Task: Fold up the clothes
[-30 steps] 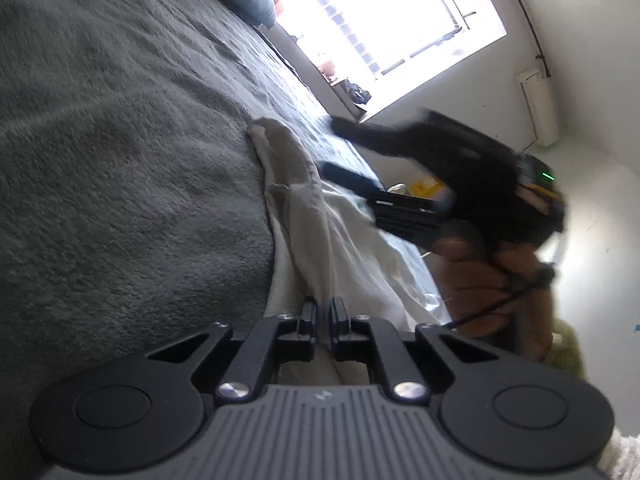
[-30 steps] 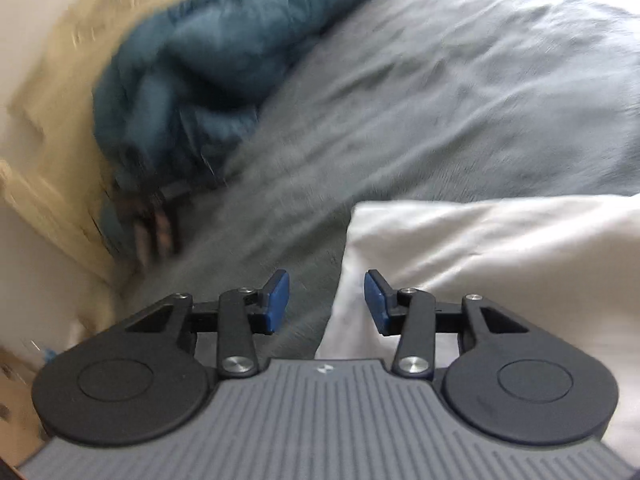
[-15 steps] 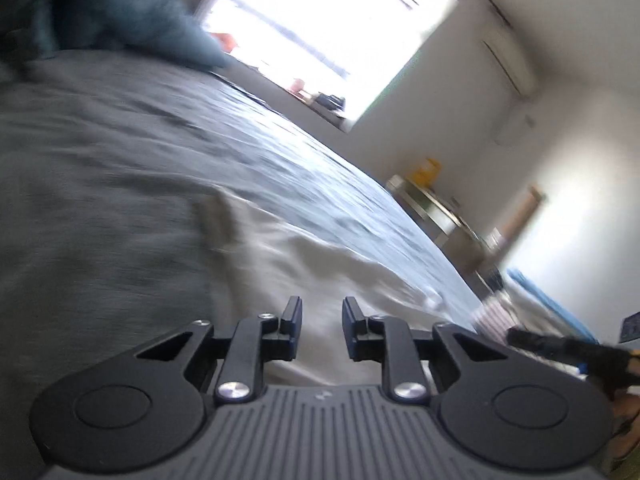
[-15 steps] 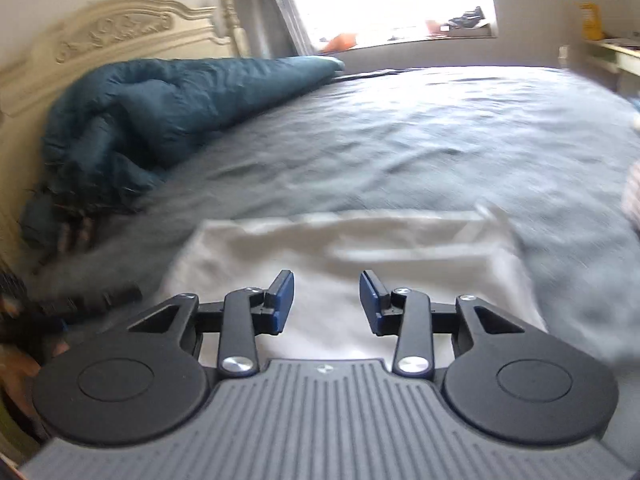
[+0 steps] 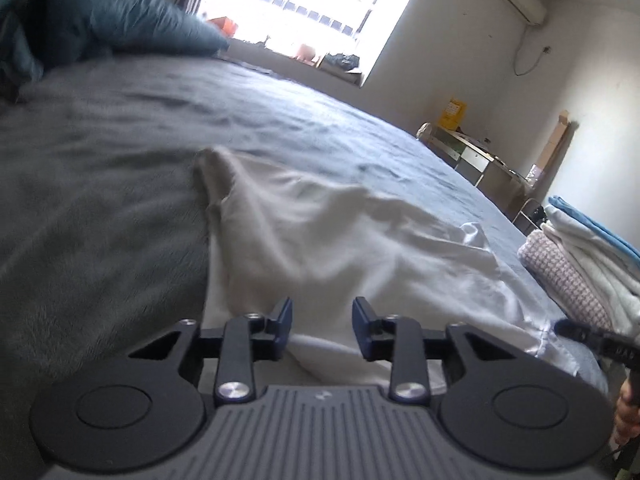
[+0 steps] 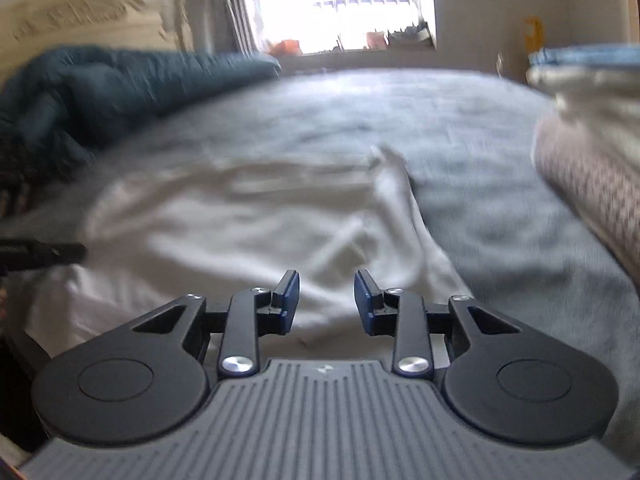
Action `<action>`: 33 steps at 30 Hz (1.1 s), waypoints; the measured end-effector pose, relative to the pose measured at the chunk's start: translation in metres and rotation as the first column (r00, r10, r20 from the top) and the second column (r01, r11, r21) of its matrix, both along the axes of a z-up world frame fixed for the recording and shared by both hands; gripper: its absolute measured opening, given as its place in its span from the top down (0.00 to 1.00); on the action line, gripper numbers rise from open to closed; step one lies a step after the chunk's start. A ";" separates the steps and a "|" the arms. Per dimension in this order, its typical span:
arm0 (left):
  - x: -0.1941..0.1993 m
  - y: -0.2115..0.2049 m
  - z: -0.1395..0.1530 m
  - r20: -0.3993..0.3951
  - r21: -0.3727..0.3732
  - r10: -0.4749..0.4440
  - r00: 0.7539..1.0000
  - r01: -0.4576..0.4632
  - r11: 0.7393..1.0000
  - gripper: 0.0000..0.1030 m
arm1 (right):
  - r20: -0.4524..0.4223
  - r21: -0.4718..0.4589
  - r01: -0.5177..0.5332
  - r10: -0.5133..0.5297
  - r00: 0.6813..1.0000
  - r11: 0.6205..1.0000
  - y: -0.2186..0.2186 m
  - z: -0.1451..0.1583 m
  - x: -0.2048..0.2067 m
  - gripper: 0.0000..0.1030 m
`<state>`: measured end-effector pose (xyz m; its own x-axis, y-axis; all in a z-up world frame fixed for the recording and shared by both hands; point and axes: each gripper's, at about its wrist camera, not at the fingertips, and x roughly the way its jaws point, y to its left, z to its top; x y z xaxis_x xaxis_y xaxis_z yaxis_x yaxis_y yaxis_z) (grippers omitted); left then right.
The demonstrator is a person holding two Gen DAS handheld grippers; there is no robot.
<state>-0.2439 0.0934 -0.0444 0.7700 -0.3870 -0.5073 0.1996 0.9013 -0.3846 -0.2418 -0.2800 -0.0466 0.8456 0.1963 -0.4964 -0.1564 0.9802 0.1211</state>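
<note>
A crumpled white garment (image 5: 340,236) lies spread on the grey bed (image 5: 100,160). My left gripper (image 5: 322,320) stands open just above its near edge, nothing between the fingers. In the right wrist view the same white garment (image 6: 248,224) fills the middle, and my right gripper (image 6: 327,296) hovers open over its near hem. The tip of the right gripper (image 5: 592,340) shows at the right edge of the left wrist view, with a hand behind it. The left gripper's tip (image 6: 40,254) pokes in at the left of the right wrist view.
A stack of folded clothes (image 5: 580,256) sits on the bed to the right, also seen as folded clothes (image 6: 592,152). A bunched teal duvet (image 6: 100,92) lies by the headboard (image 6: 80,20). Beyond the bed are a bright window (image 5: 312,4) and a desk (image 5: 472,152).
The left gripper let go of the white garment and opened. Both grippers swung round and now sit low at the garment's near edge; the stack of folded clothes came into view.
</note>
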 end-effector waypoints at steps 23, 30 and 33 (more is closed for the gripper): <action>0.061 0.000 -0.007 -0.078 -0.040 0.091 0.993 -0.094 0.995 0.67 | -0.125 0.080 0.047 -0.037 0.991 0.996 -0.009 -0.034 0.070 0.74; 0.074 0.010 0.028 -0.024 -0.054 0.067 0.997 -0.068 0.996 0.60 | -0.119 0.118 -0.001 0.015 0.993 0.993 -0.026 -0.009 0.078 0.73; 0.100 0.003 0.039 0.008 -0.023 0.054 0.999 -0.054 0.998 0.59 | -0.060 0.088 -0.062 0.068 0.996 0.994 -0.017 0.018 0.098 0.73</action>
<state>-0.1440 0.0965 -0.0053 0.7941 -0.3566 -0.4922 0.1545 0.9017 -0.4039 -0.1442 -0.2974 -0.0285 0.7973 0.2940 -0.5271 -0.2090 0.9538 0.2158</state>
